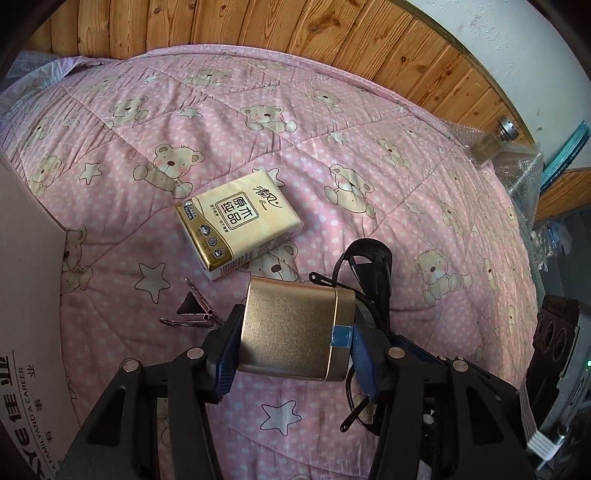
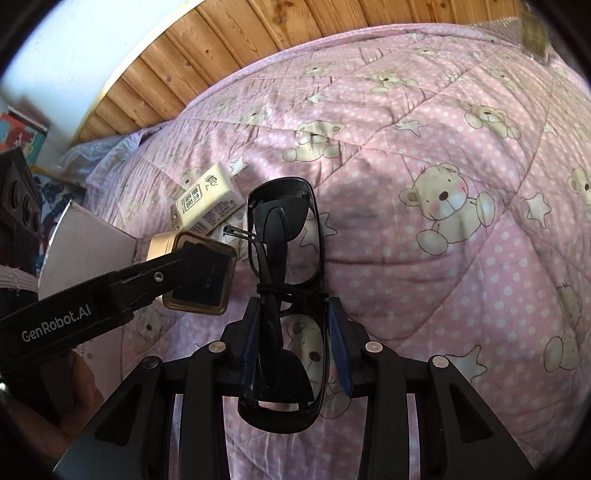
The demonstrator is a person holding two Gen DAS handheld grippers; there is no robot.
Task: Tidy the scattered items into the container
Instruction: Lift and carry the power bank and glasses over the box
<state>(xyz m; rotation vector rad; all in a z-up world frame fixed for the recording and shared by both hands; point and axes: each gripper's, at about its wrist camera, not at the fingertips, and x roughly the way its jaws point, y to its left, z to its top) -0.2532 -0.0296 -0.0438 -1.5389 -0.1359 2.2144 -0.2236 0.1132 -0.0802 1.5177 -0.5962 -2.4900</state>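
My left gripper [image 1: 295,325] is shut on a gold metal box [image 1: 295,328] with a strip of blue tape, held above the pink bear quilt [image 1: 332,110]. The same gold box [image 2: 201,275] and the left gripper's arm show at the left of the right wrist view. My right gripper [image 2: 291,310] is shut on folded black sunglasses [image 2: 286,236], which stand on end between its blue pads. Those sunglasses [image 1: 371,266] appear just right of the box. A yellow tissue pack [image 1: 238,221] lies on the quilt beyond. The cardboard box [image 1: 26,295] stands at the left edge.
A black binder clip [image 1: 194,306] lies on the quilt left of the gold box. A wooden headboard [image 1: 221,26] runs behind the bed. Bubble wrap [image 1: 517,166] lies at the right bed corner, and a dark speaker-like device [image 1: 557,332] stands beside the bed.
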